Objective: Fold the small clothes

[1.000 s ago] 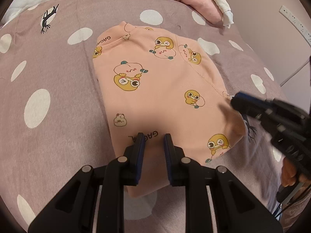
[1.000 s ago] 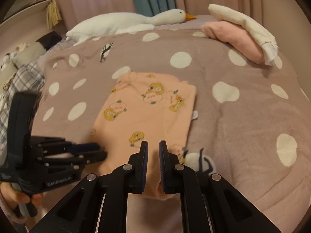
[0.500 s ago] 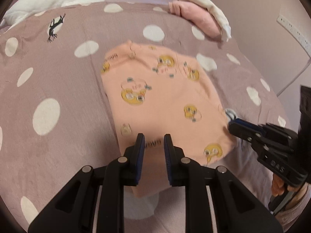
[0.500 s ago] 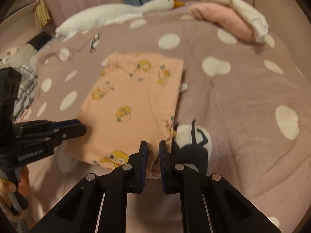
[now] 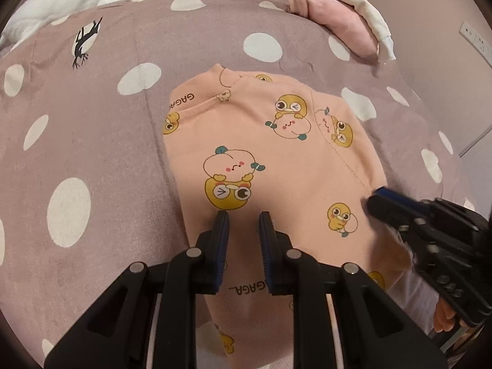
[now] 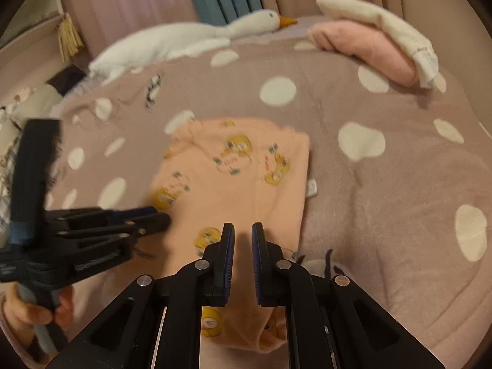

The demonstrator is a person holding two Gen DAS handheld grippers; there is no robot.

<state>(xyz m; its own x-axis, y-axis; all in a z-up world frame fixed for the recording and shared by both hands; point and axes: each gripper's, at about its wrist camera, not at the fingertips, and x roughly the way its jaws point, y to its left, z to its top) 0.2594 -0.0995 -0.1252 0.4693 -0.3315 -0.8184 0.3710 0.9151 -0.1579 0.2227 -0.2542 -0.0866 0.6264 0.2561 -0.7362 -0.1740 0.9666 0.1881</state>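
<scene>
A small peach garment (image 5: 276, 166) printed with yellow ducks lies flat on the bed, its sides folded in. It also shows in the right wrist view (image 6: 233, 184). My left gripper (image 5: 244, 220) hovers over its near half, jaws slightly apart and holding nothing. My right gripper (image 6: 243, 232) hovers over the garment's near right part, jaws narrowly apart and empty. The right gripper shows in the left wrist view (image 5: 381, 200) at the garment's right edge. The left gripper shows in the right wrist view (image 6: 160, 216) at the garment's left edge.
The bed has a mauve blanket (image 5: 92, 141) with white dots. A white goose plush (image 6: 190, 40) lies at the far side. A folded pink garment (image 6: 363, 49) with a cream garment (image 6: 384, 27) on it lies at the far right. A wall is right of the bed.
Both grippers have moved forward over the peach garment, which looks larger and closer now. The garment itself has not visibly moved.
</scene>
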